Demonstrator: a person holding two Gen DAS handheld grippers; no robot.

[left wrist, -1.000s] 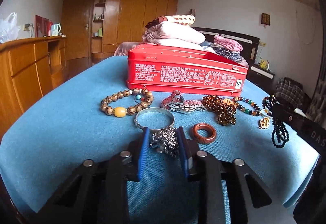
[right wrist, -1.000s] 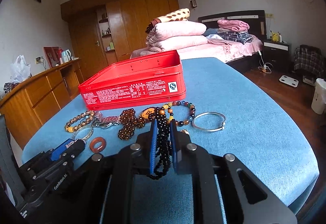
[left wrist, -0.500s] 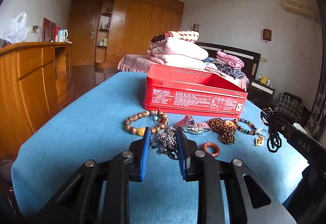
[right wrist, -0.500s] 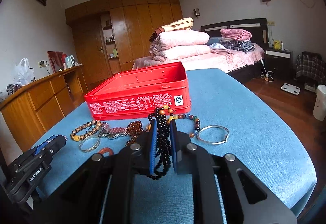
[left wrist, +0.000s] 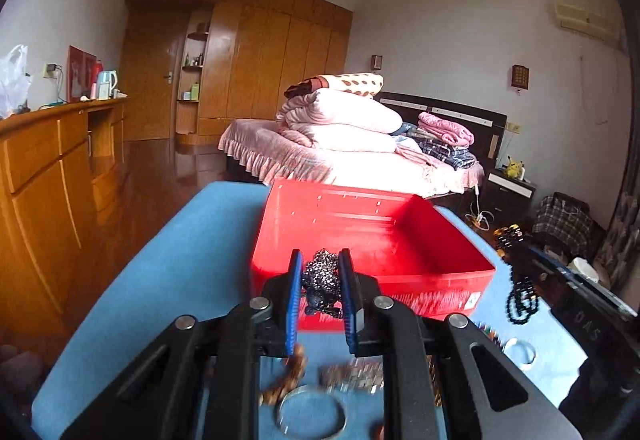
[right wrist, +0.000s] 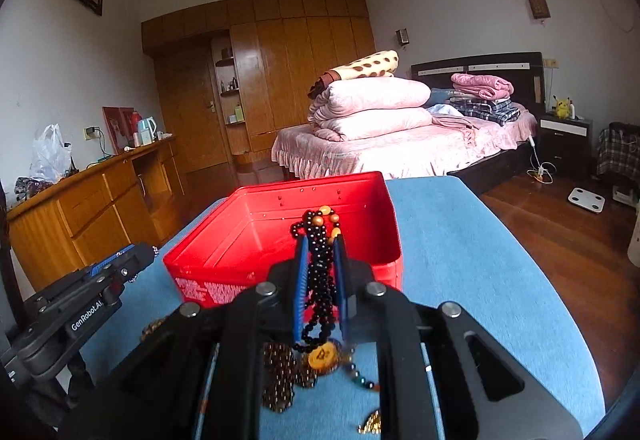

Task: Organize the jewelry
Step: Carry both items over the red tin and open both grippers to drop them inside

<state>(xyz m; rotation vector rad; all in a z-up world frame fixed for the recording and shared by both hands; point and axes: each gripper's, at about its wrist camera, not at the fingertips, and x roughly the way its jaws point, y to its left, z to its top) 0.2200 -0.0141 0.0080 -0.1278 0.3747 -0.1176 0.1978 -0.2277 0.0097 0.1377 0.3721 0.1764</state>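
Note:
An open red tin box (left wrist: pixel 400 240) stands on the blue table; it also shows in the right wrist view (right wrist: pixel 256 240). My left gripper (left wrist: pixel 320 276) is shut on a dark sparkly bracelet (left wrist: pixel 322 280), raised in front of the box's near wall. My right gripper (right wrist: pixel 319 264) is shut on a black bead necklace (right wrist: pixel 320 280) that hangs down between the fingers, raised near the box's near edge. The necklace also shows in the left wrist view (left wrist: pixel 520 292). Other jewelry lies below on the table: a silver bangle (left wrist: pixel 312 414), amber beads (right wrist: pixel 280 372).
The blue table (right wrist: pixel 460 240) drops off at its right and left edges. A small silver ring (left wrist: pixel 519 351) lies right of the left gripper. A wooden dresser (left wrist: pixel 48 180) stands to the left. A bed (right wrist: pixel 400 144) with folded blankets is behind.
Both grippers have risen and moved forward toward the red box, each carrying its piece. The box's inside now shows, and the loose jewelry has dropped below the fingers.

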